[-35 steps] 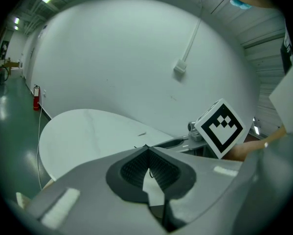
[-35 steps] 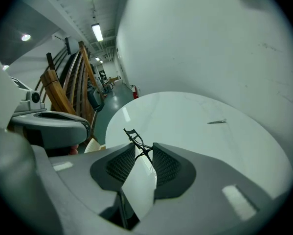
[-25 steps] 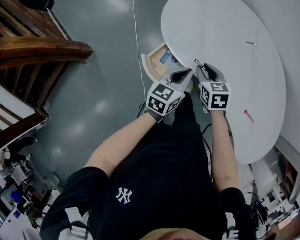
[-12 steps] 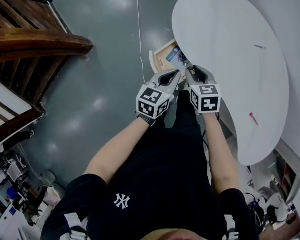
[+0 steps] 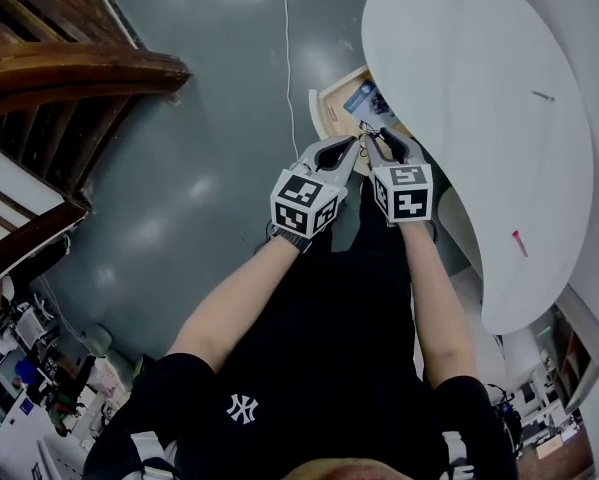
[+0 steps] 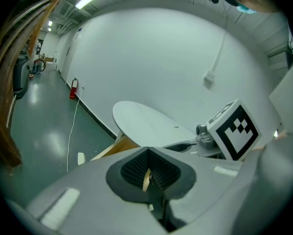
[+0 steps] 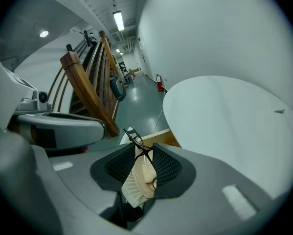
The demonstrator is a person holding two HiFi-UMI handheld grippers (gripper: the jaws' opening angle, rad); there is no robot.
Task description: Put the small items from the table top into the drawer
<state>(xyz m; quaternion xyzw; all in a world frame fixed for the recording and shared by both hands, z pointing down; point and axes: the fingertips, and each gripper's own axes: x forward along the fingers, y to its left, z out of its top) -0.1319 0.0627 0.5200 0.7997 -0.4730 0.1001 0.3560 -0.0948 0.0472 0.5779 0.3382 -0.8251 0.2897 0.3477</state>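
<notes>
- The right tool (image 7: pixel 140 148) is clenching a small cream item (image 7: pixel 138 180) with a ridged edge, and a black wire loop (image 7: pixel 134 140) is sticking out past the pads.
- The left tool (image 6: pixel 147 155) is hanging just beside it with its jaws drawn together. A thin pale sliver is showing in the slit, and I cannot tell what it is.
- Both tools are pointing down at the open wooden drawer (image 5: pixel 320 118), which is sticking out from under the round white surface (image 5: pixel 459 78).
- In the head view the held item is hovering over the drawer's near end.
- A blue card (image 5: pixel 364 98) is lying inside the drawer.
- A small grey piece (image 5: pixel 544 96) and a small red piece (image 5: pixel 520 241) are lying on the surface, well apart from each other and from the tools.
</notes>
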